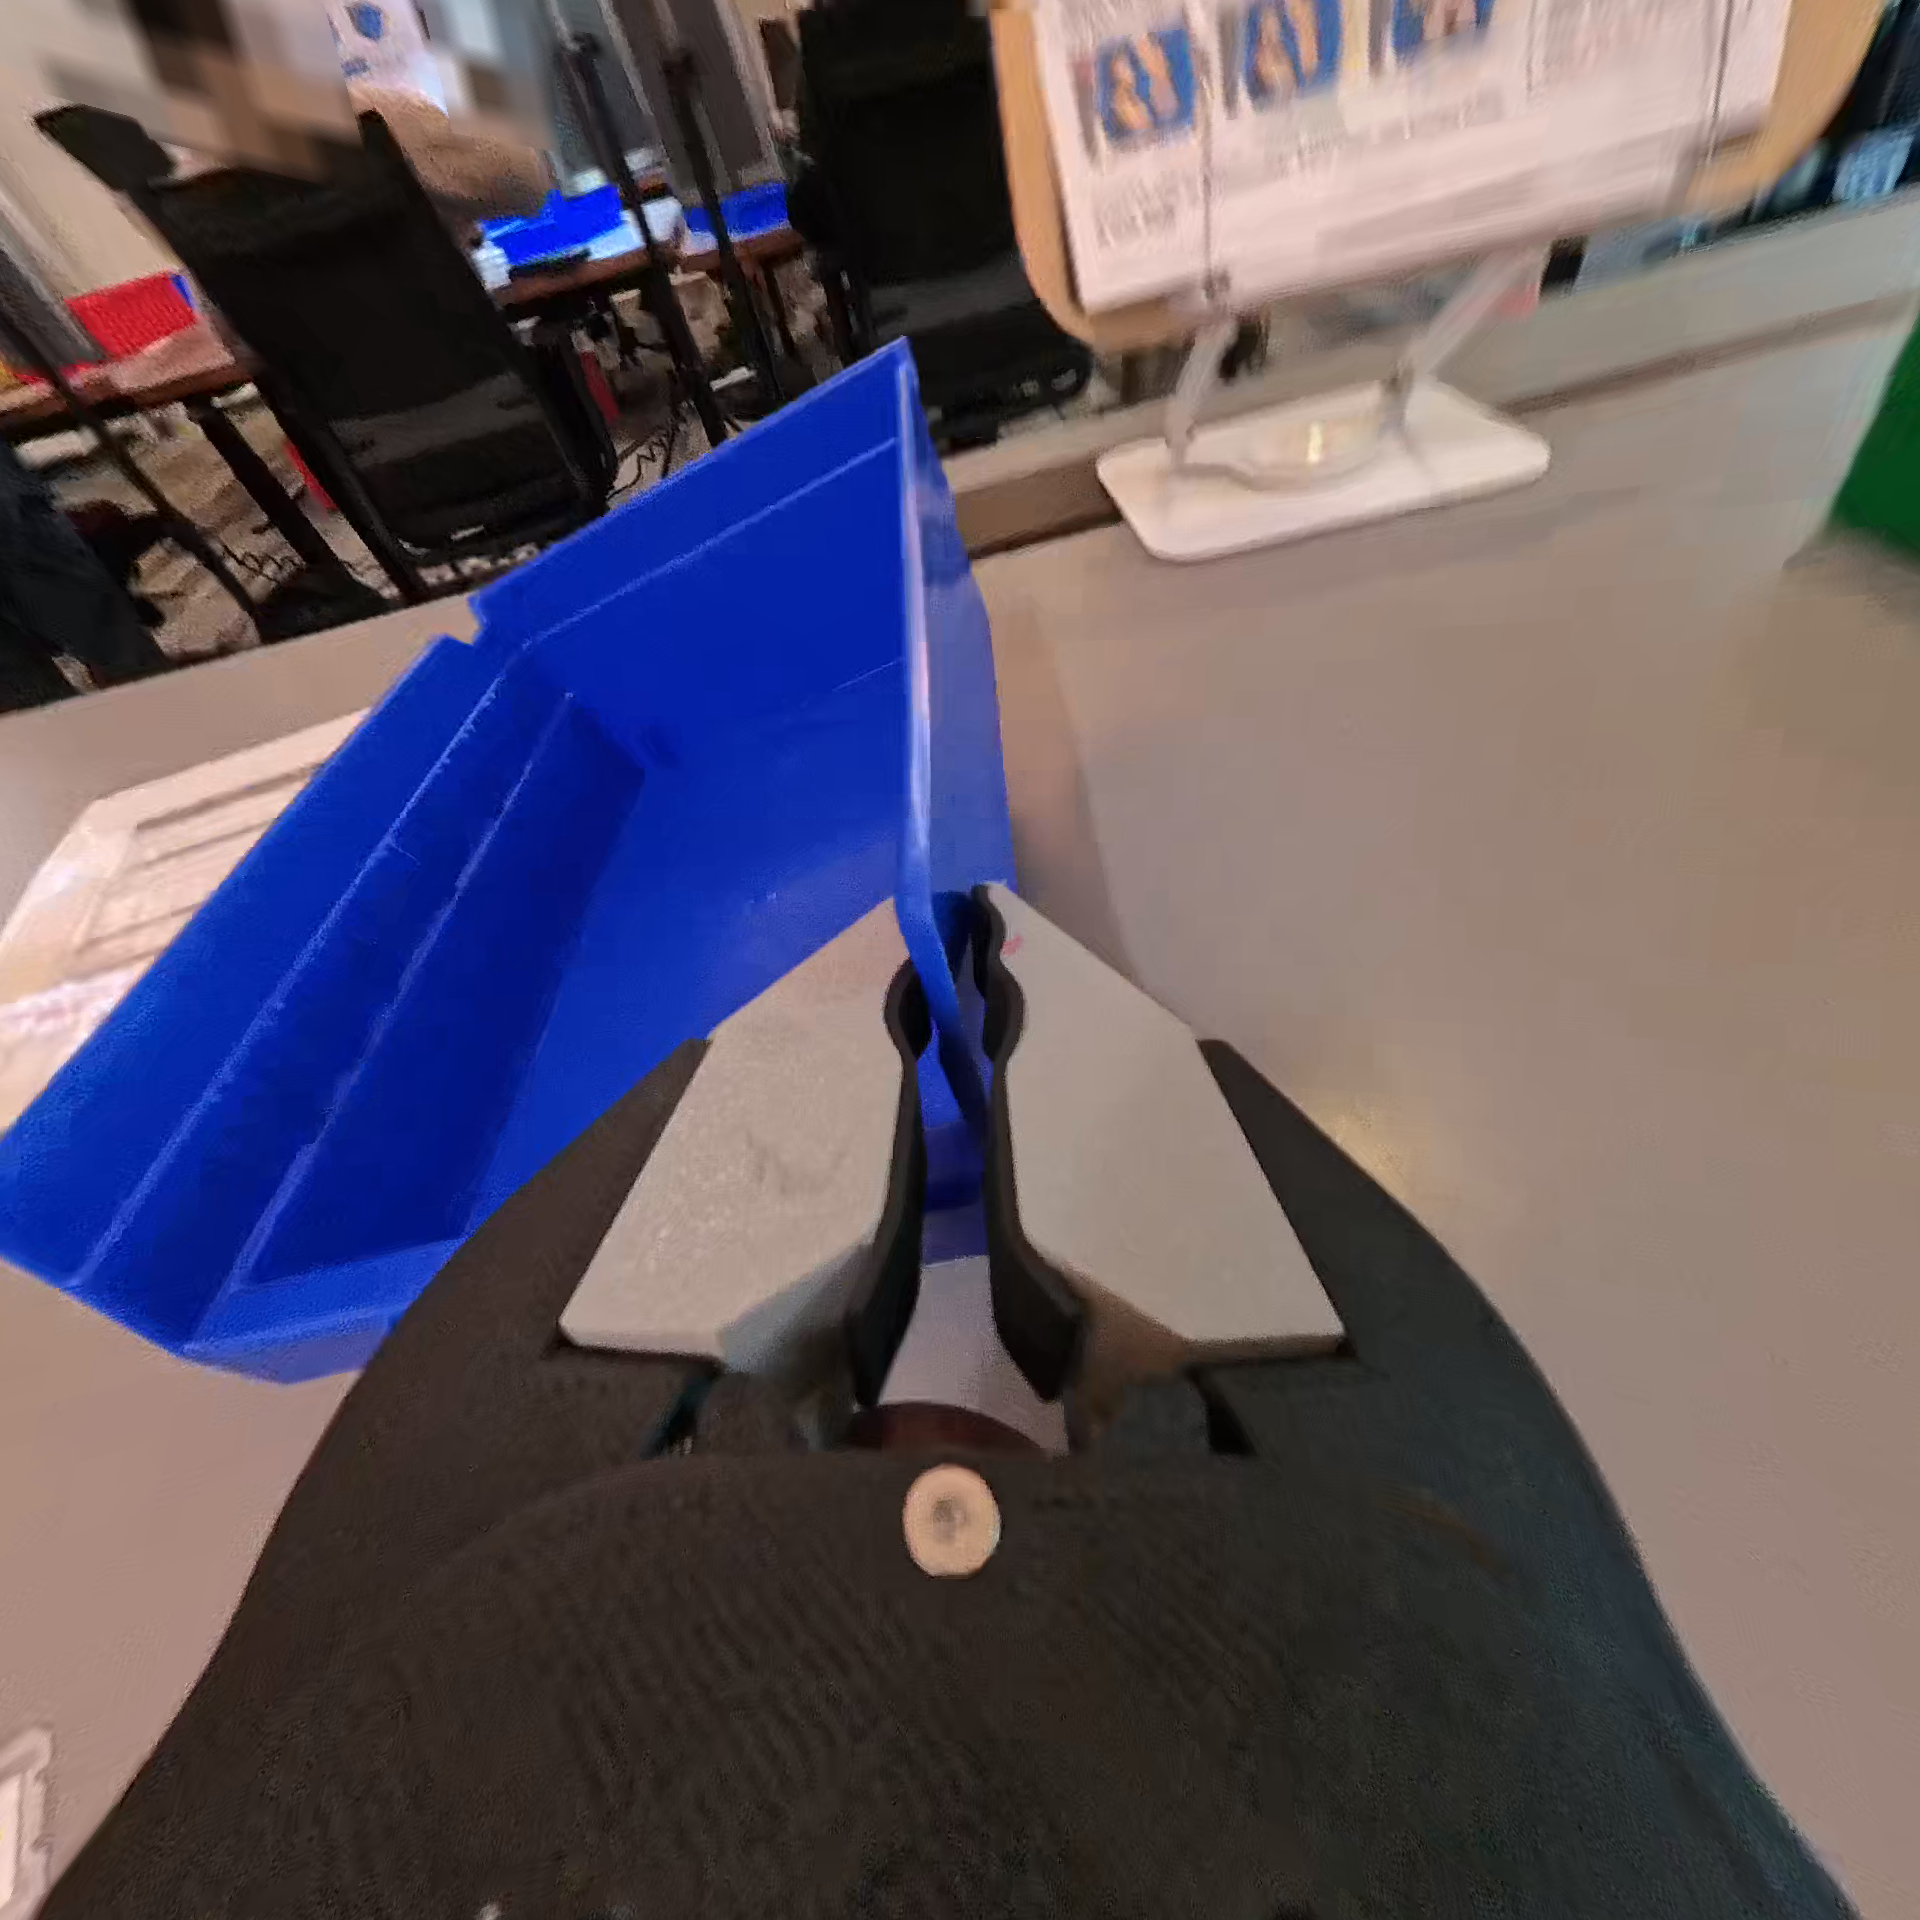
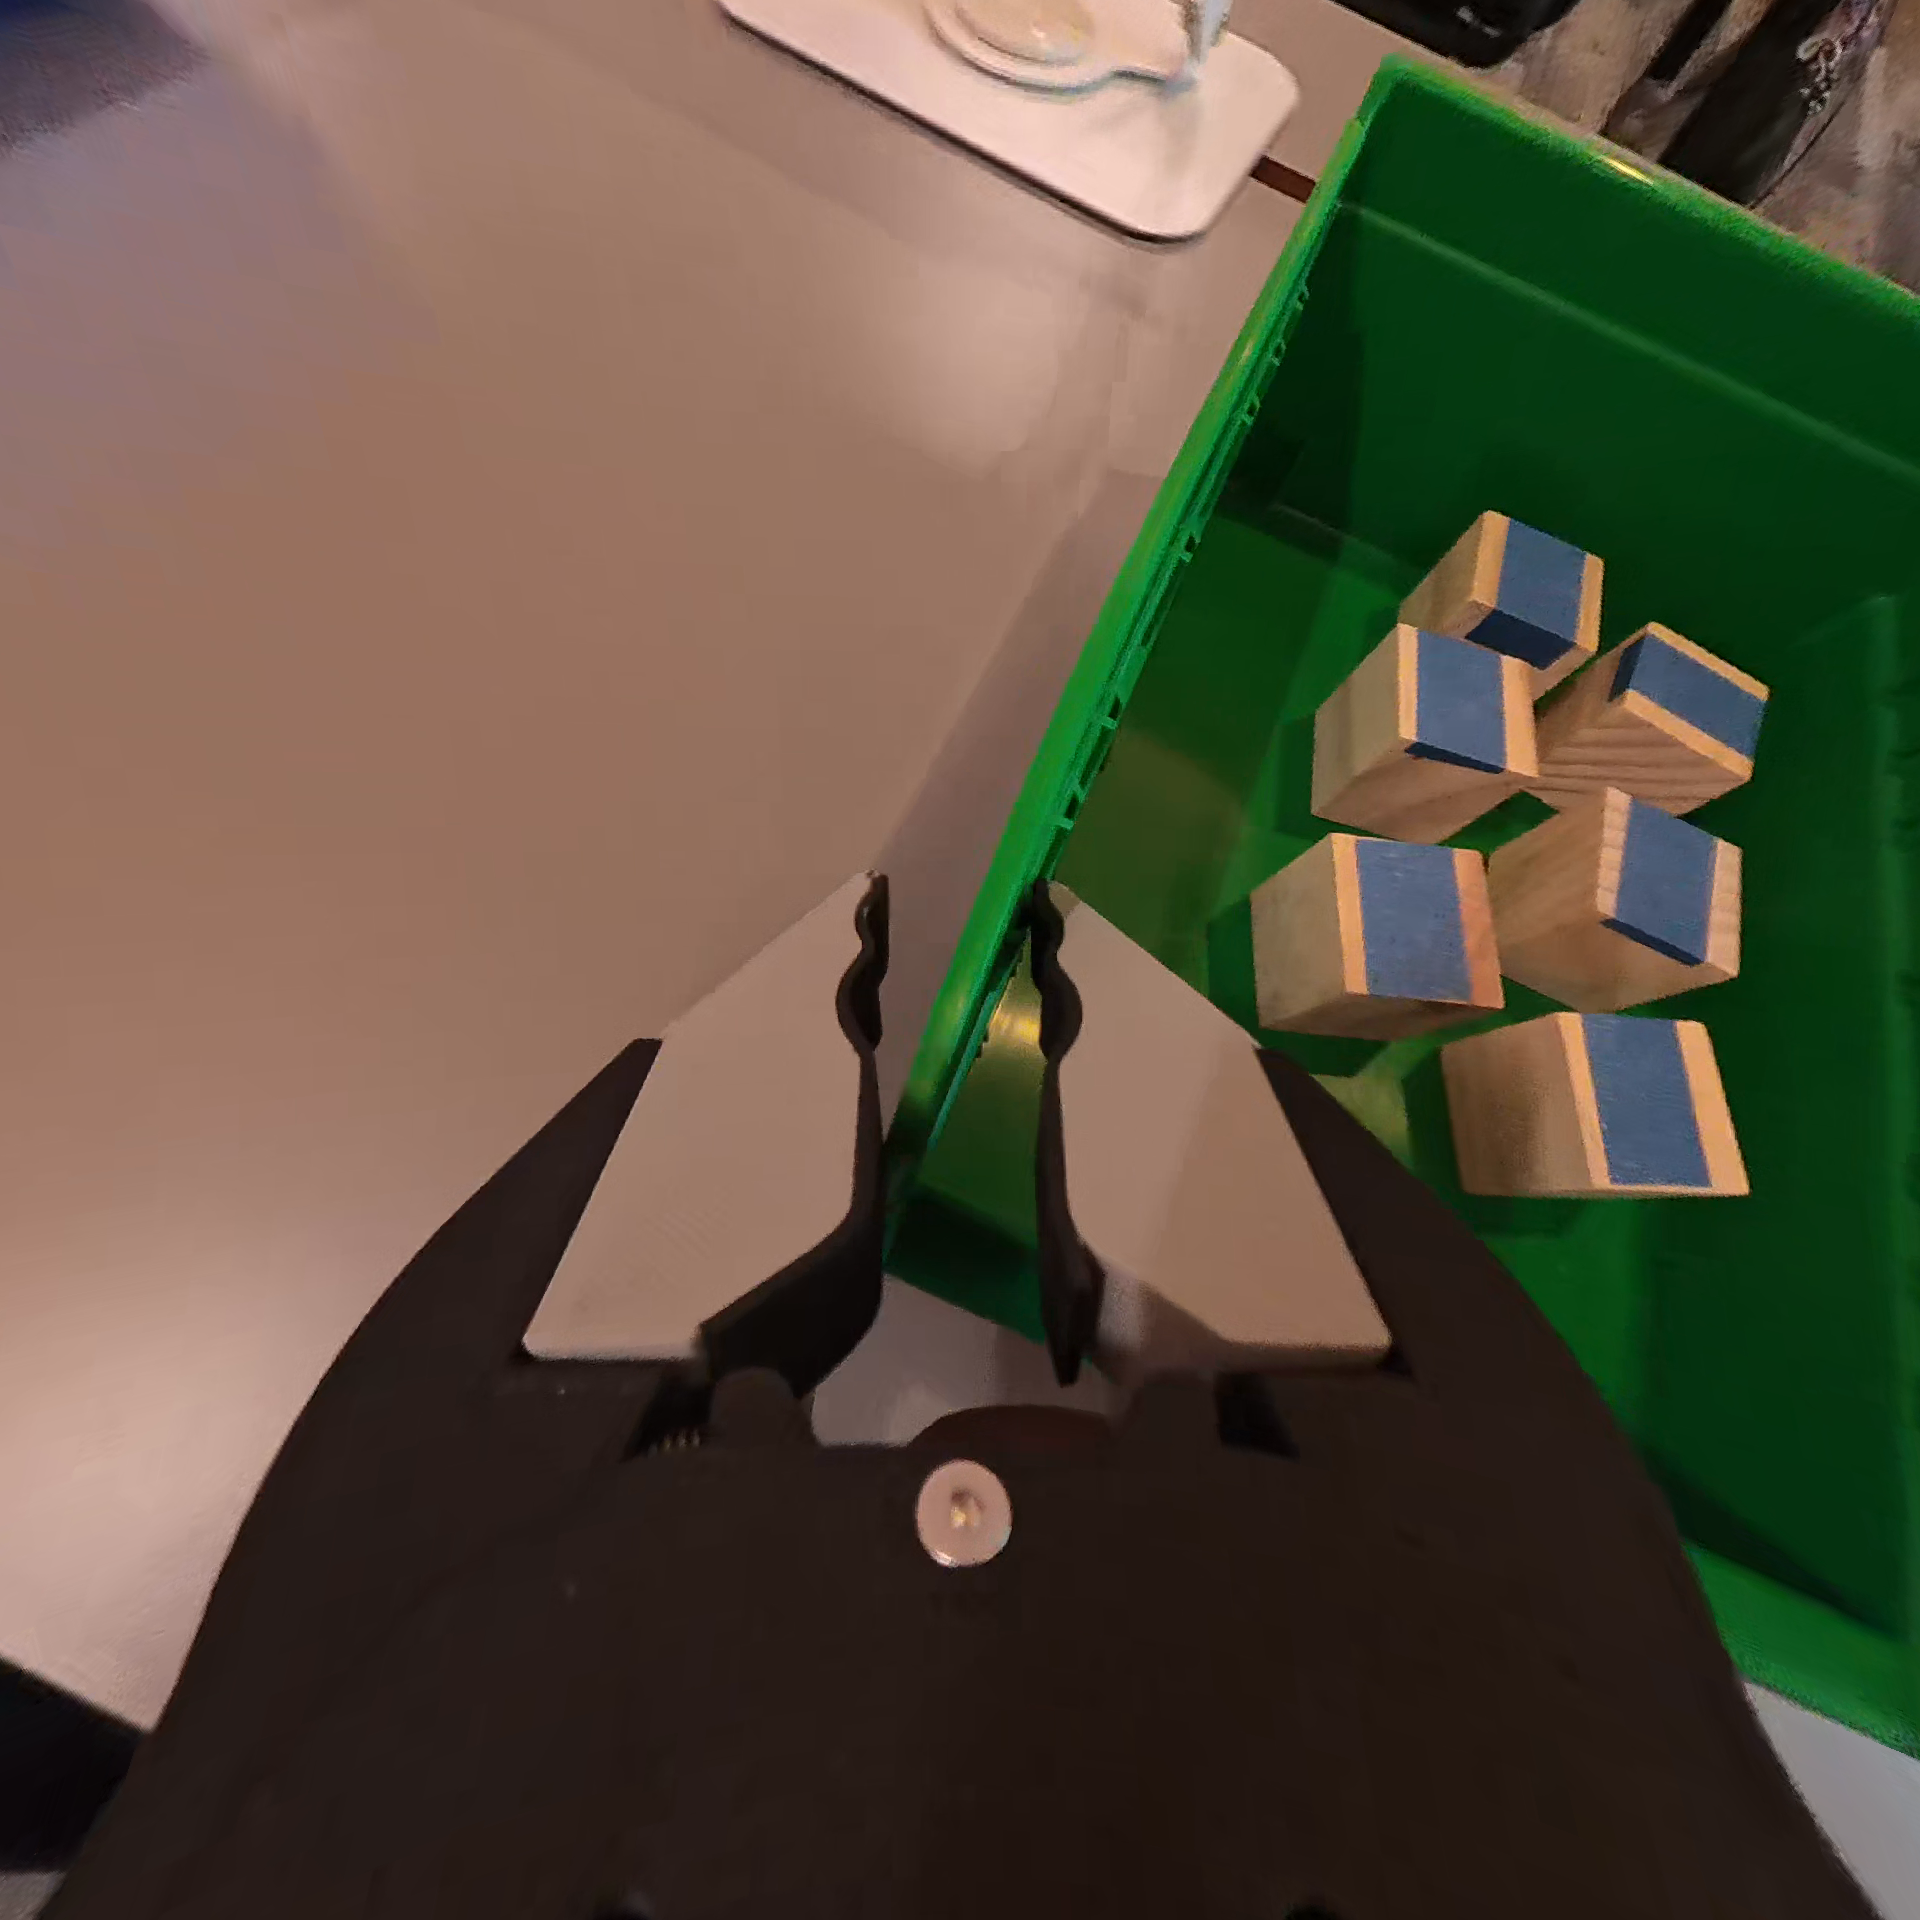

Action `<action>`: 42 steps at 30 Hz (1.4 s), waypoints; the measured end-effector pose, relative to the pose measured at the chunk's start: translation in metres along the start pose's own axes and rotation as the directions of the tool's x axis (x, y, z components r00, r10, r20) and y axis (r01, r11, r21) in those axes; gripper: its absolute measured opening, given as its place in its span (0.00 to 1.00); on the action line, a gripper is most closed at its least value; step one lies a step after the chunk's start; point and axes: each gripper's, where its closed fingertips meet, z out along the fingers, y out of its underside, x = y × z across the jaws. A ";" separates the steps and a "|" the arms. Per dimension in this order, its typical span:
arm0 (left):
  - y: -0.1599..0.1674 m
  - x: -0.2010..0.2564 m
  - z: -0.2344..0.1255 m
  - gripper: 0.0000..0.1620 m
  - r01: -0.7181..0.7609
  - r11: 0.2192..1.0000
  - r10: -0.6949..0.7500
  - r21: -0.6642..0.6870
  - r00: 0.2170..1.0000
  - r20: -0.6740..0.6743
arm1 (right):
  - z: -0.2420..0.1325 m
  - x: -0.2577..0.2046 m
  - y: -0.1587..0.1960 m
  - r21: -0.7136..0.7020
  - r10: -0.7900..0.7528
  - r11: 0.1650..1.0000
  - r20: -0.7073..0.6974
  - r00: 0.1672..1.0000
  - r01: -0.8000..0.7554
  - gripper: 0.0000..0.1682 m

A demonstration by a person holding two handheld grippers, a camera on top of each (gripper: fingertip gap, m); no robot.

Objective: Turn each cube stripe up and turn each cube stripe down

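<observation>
In the left wrist view, the left gripper (image 1: 951, 997) is clamped narrowly on the side wall of a blue plastic bin (image 1: 540, 883), its two fingers pinching the thin rim between them. The bin is tilted, its open inside facing the camera and showing no cubes, and it sits near the far left edge of the grey table (image 1: 1455, 831). Beyond it, at the table's far edge, a white stand base (image 1: 1330, 468) carries a blurred printed board (image 1: 1382, 135); black chairs stand off the table behind. In the right wrist view, the right gripper (image 2: 956, 966) straddles the left wall of a green plastic bin (image 2: 1558, 343), one finger outside and one inside, with a narrow gap between them; whether they press the wall I cannot tell. Six wooden cubes (image 2: 1507, 852) lie clustered on the bin's floor, several touching, each showing a blue stripe on an upward or sideways face.
</observation>
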 end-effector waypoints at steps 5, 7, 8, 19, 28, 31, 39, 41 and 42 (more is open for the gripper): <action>-0.054 -0.012 -0.045 0.01 0.020 0.989 -0.020 0.147 1.000 -0.001 | 0.022 -0.091 -0.036 0.032 -0.005 0.999 0.049 0.999 0.004 0.16; -0.079 -0.009 -0.063 0.01 0.008 0.979 -0.007 0.202 1.000 -0.004 | 0.034 -0.133 -0.056 0.040 0.004 0.999 0.093 0.996 -0.008 0.16; -0.089 -0.008 -0.071 0.02 0.005 0.975 -0.004 0.224 1.000 -0.006 | 0.042 -0.152 -0.067 0.042 0.000 0.999 0.102 0.995 -0.004 0.15; -0.115 -0.041 -0.133 0.02 -0.062 0.947 0.020 0.315 0.991 0.134 | 0.075 -0.364 -0.173 0.126 0.053 0.984 0.462 0.885 -0.125 0.18; -0.120 -0.027 -0.160 0.02 -0.095 0.909 0.050 0.406 0.991 0.120 | 0.029 -0.200 -0.167 0.344 0.039 0.923 0.358 0.933 -0.170 0.00; -0.119 -0.015 -0.160 0.01 -0.109 0.909 0.070 0.402 0.991 0.111 | 0.077 -0.130 -0.130 0.174 0.119 0.970 0.267 0.956 -0.169 0.00; -0.134 0.038 -0.139 0.01 -0.120 0.896 0.118 0.428 0.992 0.033 | 0.108 -0.245 -0.098 -0.139 0.201 0.980 0.712 0.673 -0.145 0.00; -0.135 0.057 -0.135 0.01 -0.115 0.891 0.127 0.440 0.992 0.001 | 0.098 -0.226 -0.112 -0.083 0.220 0.970 0.689 0.690 -0.227 0.00; -0.134 0.068 -0.133 0.01 -0.120 0.890 0.140 0.440 0.990 -0.013 | 0.090 -0.209 -0.117 -0.044 0.224 0.963 0.677 0.701 -0.265 0.00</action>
